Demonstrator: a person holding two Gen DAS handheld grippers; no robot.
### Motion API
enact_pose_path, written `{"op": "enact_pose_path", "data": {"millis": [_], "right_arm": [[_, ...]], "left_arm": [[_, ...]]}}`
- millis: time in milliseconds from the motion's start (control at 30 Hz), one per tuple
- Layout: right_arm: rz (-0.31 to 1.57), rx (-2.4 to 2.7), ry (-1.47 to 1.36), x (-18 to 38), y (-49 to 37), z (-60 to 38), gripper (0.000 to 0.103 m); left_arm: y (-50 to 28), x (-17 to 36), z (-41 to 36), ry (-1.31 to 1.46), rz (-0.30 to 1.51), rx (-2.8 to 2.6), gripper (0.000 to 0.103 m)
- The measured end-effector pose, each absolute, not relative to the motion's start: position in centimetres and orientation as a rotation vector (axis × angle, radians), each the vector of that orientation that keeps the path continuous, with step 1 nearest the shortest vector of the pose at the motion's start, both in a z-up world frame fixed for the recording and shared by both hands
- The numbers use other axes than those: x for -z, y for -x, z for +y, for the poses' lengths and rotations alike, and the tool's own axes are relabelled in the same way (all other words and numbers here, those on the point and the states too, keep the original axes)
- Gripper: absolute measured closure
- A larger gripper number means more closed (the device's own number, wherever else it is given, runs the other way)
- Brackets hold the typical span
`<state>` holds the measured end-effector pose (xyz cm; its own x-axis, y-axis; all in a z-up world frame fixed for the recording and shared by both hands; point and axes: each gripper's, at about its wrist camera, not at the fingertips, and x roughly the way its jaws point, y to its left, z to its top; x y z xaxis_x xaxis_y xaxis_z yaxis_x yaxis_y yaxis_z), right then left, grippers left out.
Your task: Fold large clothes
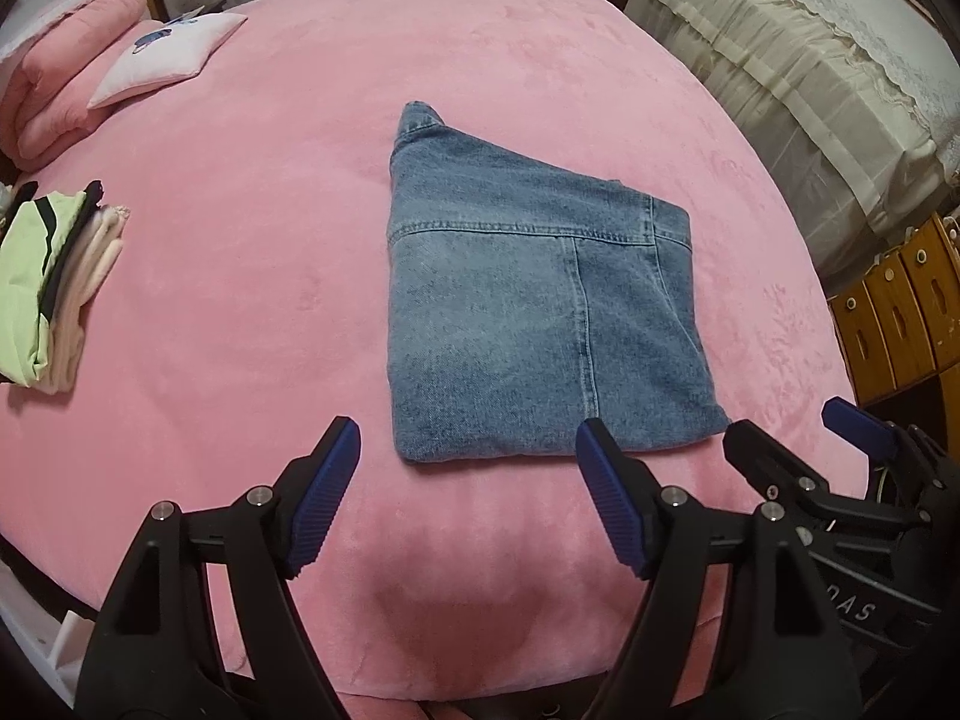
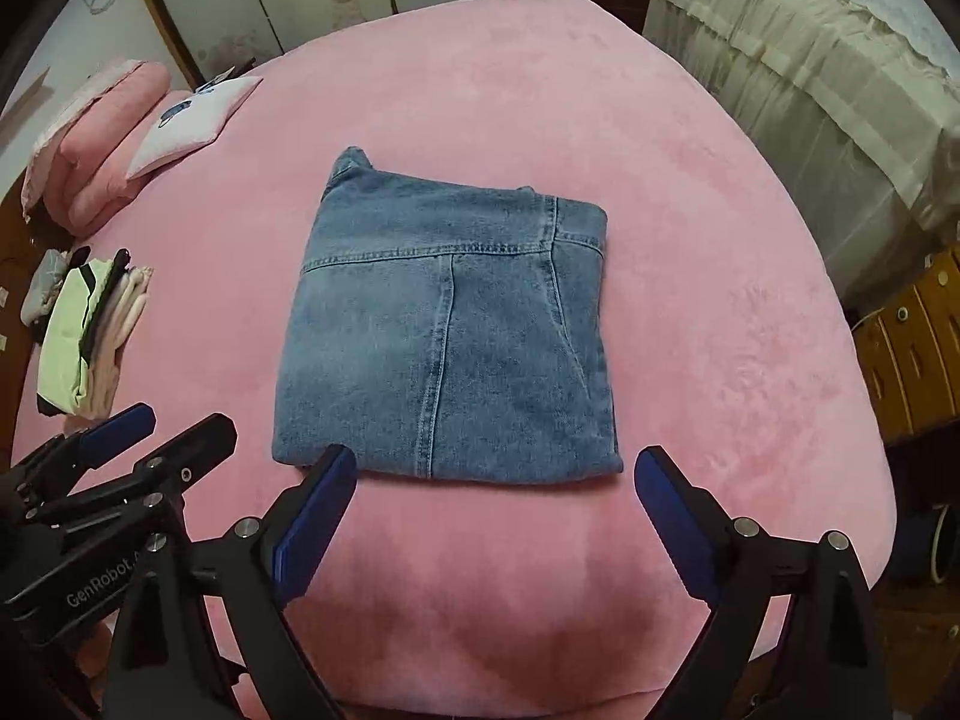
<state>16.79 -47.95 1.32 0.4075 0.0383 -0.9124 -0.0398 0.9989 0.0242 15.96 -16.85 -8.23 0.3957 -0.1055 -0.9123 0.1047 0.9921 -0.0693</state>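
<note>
Left gripper [image 1: 468, 498] & right gripper [image 2: 495, 519] are both hanging jaws apart, nothing between them, just above the near edge of the denim garment [image 1: 534, 312]. It's lying folded into a squarish packet mid-bed, nearer the bed's front edge, one corner sticking out at the far left.

Fold looks about done. If tidying: I'd be tucking that stray corner in and pressing seams flat, gripping only the top layer, both sides together.

Count: 2 grippers, 1 denim piece, 1 stack of folded clothes [image 1: 54, 288] by the left edge of the pink bed [image 1: 240, 240], 1 pillow [image 1: 168, 60] and 1 rolled pink quilt [image 1: 66, 72] at the far-left corner.
</note>
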Motion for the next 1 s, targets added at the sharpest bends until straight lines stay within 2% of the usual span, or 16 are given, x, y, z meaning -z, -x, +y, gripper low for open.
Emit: {"op": "enact_pose_path", "data": {"millis": [300, 567, 800, 1000], "right_arm": [[1.206, -0.046, -0.048, 1.1, -17.1, -48.7, 0.006], [1.278, -0.124, -0.129, 5.9, -18.4, -50.4, 0.006], [1.242, -0.227, -0.156, 11.4, -24.4, -54.7, 0.007], [1.268, -0.352, -0.368, 16.0, -29.8, -58.2, 0.008]], "left_arm": [[-16.1, 10.4, -17.2, -0.008, 1.224, 0.137, 0.031], [-18.4, 14.8, -17.1, 0.025, 1.29, 0.208, 0.031], [-24.3, 20.4, -14.1, 0.203, 1.334, 0.235, 0.031], [-28.8, 23.6, -11.5, 0.321, 1.363, 0.304, 0.03]]}}
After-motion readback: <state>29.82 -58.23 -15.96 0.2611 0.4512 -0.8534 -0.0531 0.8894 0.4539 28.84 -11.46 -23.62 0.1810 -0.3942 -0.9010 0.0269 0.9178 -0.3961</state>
